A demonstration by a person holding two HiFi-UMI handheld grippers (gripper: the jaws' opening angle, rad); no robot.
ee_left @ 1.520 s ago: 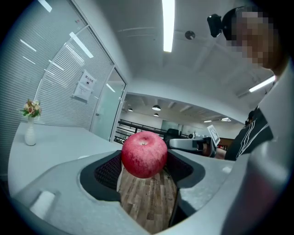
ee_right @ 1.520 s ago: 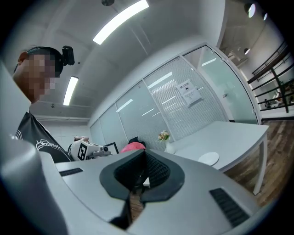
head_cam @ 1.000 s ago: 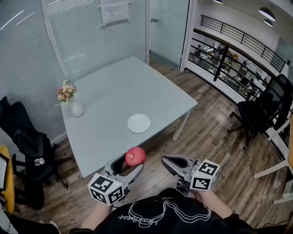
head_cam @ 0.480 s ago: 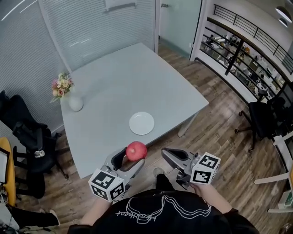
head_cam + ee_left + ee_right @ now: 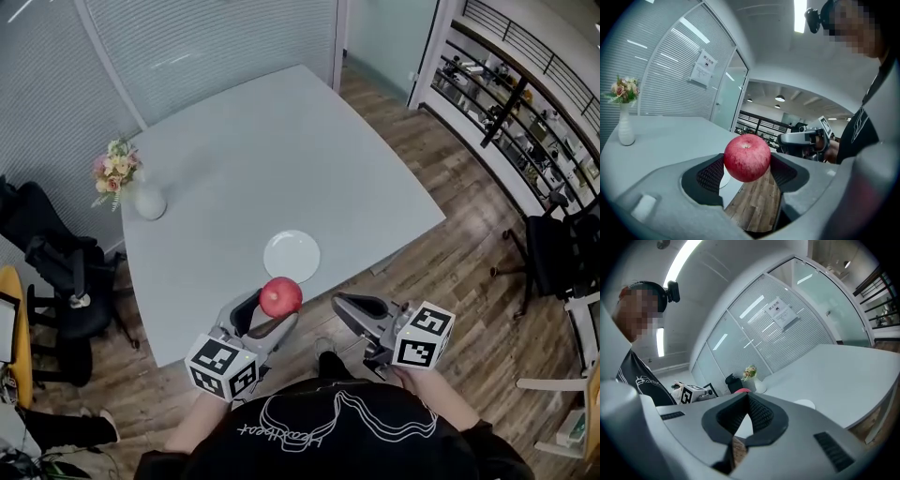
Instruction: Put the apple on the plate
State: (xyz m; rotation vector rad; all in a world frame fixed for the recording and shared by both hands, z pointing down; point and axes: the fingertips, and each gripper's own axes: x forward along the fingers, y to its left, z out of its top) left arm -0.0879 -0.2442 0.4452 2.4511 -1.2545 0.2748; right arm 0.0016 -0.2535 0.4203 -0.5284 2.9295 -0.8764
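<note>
A red apple [image 5: 280, 296] [image 5: 747, 157] is clamped between the pads of my left gripper [image 5: 267, 314] [image 5: 748, 174], which is shut on it. It hangs in the air just over the near edge of the pale grey table [image 5: 281, 141]. The white plate [image 5: 292, 255] lies on the table a short way beyond the apple and has nothing on it. In the right gripper view the plate [image 5: 805, 404] shows past the jaws. My right gripper [image 5: 349, 307] [image 5: 746, 398] is held to the right of the apple, over the wooden floor, shut with nothing in it.
A white vase of flowers [image 5: 141, 192] [image 5: 626, 126] stands near the table's left edge. A black chair [image 5: 56, 272] stands left of the table and another black chair [image 5: 562, 248] is at the far right. Glass walls with blinds are behind the table.
Both grippers have come closer to the table. The apple, still held, now sits just short of the plate instead of well off the table's edge.
</note>
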